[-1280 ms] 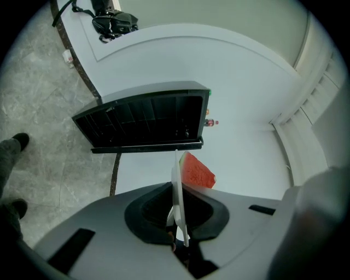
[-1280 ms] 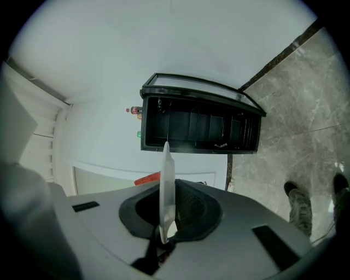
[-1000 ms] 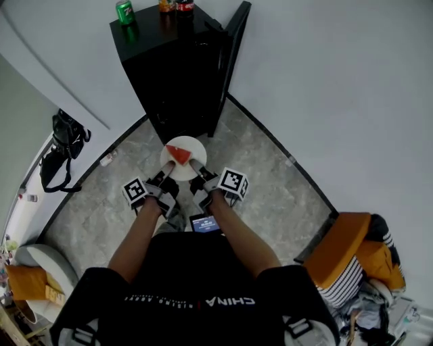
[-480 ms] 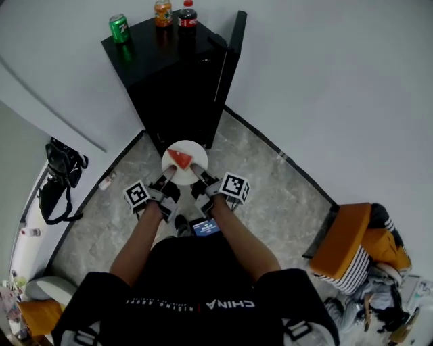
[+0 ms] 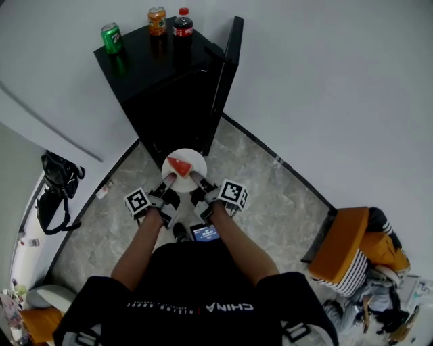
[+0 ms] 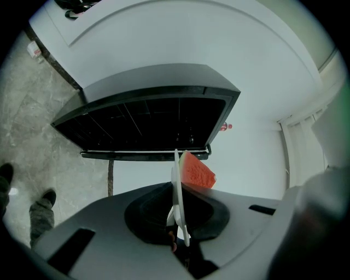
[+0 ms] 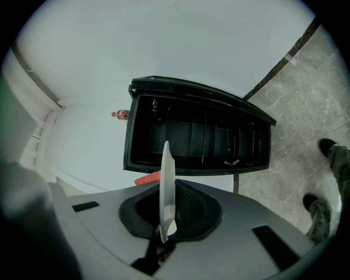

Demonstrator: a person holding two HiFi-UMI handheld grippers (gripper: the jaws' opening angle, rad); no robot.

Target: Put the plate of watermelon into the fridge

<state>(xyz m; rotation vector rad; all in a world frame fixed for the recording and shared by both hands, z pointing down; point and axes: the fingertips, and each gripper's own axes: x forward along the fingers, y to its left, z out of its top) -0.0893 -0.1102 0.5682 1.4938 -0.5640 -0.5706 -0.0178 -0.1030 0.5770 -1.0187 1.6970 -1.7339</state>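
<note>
Head view: a white plate (image 5: 195, 161) carrying one red wedge of watermelon (image 5: 179, 166) is held in the air above the marbled floor (image 5: 270, 196), just in front of the black fridge (image 5: 169, 88). The left gripper (image 5: 169, 179) pinches the plate's near rim on one side and the right gripper (image 5: 196, 178) pinches it on the other. In the left gripper view the plate (image 6: 177, 191) stands edge-on, clamped between the jaws, with the watermelon (image 6: 196, 170) on its right face; in the right gripper view the plate's rim (image 7: 165, 186) is likewise clenched. The fridge's door (image 5: 223, 74) stands open, and both gripper views look into its dark interior (image 7: 197, 136). On top of the fridge stand a green can (image 5: 111, 38), an orange can (image 5: 157, 21) and a dark bottle (image 5: 183, 22). A black bag (image 5: 54, 192) hangs at the left.
</note>
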